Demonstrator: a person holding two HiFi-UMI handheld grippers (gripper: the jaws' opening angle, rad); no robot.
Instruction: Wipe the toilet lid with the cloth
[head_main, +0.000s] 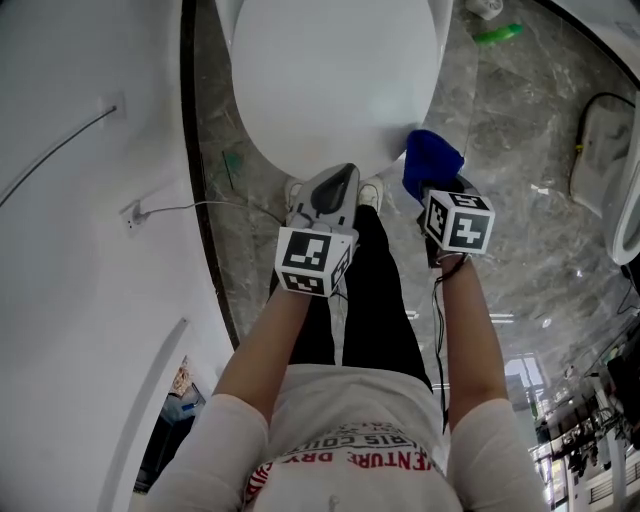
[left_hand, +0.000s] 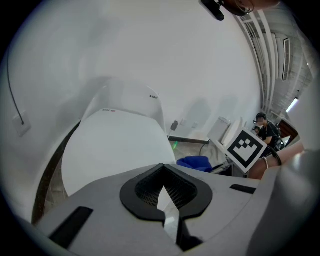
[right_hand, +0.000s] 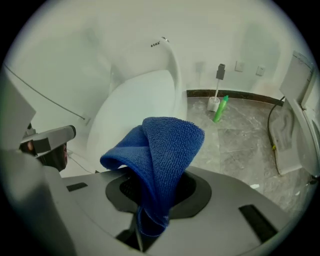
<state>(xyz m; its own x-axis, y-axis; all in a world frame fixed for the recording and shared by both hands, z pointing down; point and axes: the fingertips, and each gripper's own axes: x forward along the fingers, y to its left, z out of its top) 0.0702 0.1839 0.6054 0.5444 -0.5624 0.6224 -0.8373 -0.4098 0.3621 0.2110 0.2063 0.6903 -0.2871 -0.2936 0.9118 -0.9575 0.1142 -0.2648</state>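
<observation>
Closest in: left gripper (left_hand: 167, 205) clenched on nothing, right gripper (right_hand: 147, 210) pinching a folded blue cloth (right_hand: 162, 150). Beyond, poised at the front rim of the closed toilet lid (head_main: 330, 70); contact unclear. Seemingly the approach step, wiping not begun. Next: press cloth flat onto lid, then sweep.

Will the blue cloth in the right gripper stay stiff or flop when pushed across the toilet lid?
Likely floppy: the blue cloth folds and droops over the right gripper. Its looped weave looks light and may drag on the smooth toilet lid.
</observation>
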